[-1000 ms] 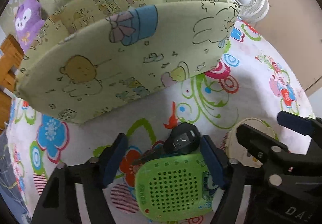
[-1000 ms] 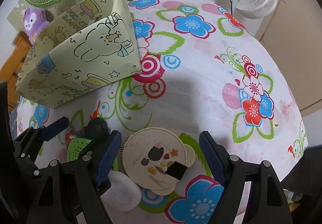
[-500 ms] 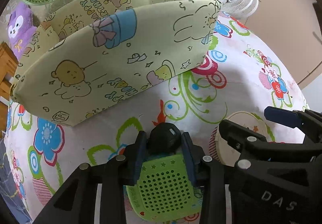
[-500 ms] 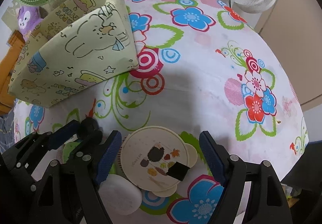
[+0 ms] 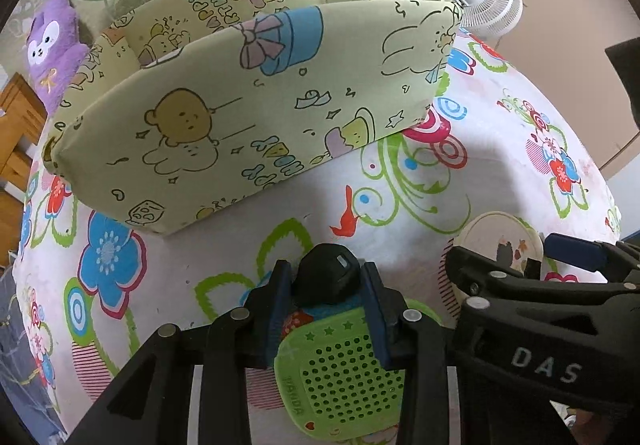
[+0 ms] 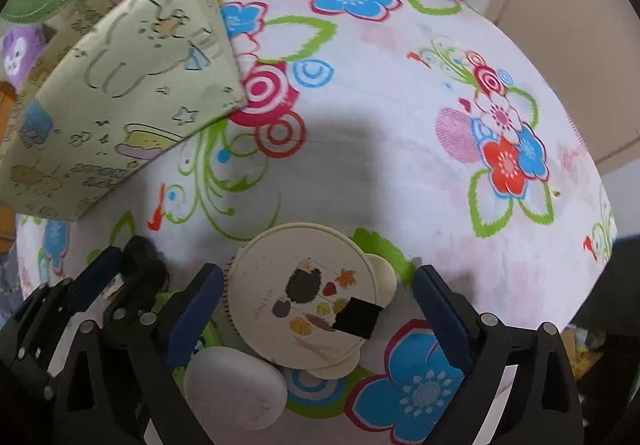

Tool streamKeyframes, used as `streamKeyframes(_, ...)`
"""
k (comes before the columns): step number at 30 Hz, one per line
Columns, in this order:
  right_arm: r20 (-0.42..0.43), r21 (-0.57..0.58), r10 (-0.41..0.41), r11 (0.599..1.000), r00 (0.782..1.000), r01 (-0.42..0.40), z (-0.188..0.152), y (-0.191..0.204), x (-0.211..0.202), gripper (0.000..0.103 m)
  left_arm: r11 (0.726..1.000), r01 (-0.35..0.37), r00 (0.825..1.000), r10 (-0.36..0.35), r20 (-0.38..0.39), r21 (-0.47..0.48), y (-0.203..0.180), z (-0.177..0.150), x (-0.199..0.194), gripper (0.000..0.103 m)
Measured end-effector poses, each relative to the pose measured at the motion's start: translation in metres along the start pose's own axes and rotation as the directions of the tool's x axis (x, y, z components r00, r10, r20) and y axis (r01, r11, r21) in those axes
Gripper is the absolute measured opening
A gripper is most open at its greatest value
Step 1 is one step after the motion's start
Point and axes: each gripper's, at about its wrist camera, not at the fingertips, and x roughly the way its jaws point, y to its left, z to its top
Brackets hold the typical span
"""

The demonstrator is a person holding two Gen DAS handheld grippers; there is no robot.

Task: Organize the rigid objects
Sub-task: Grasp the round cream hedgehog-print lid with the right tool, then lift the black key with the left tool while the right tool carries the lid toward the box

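The left claw (image 5: pixel 326 285) is clamped on a small black rounded plastic object (image 5: pixel 326 279), held just above a green perforated plastic case (image 5: pixel 344 385) on the flower-print worktop (image 6: pixel 380 105). The right claw (image 6: pixel 316 309) stands wide apart around a round cream tin with a hedgehog picture (image 6: pixel 304 293), a white oval stone (image 6: pixel 236 389) touching it. A pale green cartoon-print fabric bin (image 5: pixel 240 117) sits beyond.
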Motion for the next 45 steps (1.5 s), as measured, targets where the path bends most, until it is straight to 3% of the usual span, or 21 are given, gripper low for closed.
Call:
streamKeyframes(3,-0.001,0.035,-0.015,0.999,1.000,0.015,-0.004,-0.002,0.001,0.096,1.000,-0.007,1.000,0.006,-0.003,-0.012,-0.001,-0.001,0.000,0.036)
streamKeyframes(6,0.010,0.005,-0.023,1.000,1.000,0.023,-0.004,0.003,-0.002,0.085,1.000,-0.027,1.000,0.027,0.001,-0.002,-0.009,0.001,0.001,0.036)
streamKeyframes(10,0.006,0.010,-0.005,1.000,1.000,0.005,-0.005,0.002,-0.002,0.084,0.999,-0.020,1.000,0.020,-0.012,-0.028,-0.011,0.004,0.005,0.035)
streamKeyframes(24,0.063,-0.060,0.019,0.998,0.998,-0.015,0.008,0.016,-0.015,0.084,0.995,-0.022,1.000,0.022,-0.001,-0.100,0.009,0.018,-0.008,0.035)
streamKeyframes(45,0.149,-0.212,0.092,0.976,0.985,-0.059,0.040,0.046,-0.067,0.084,0.973,-0.049,0.996,0.065,0.063,-0.224,0.029,0.032,-0.052,0.035)
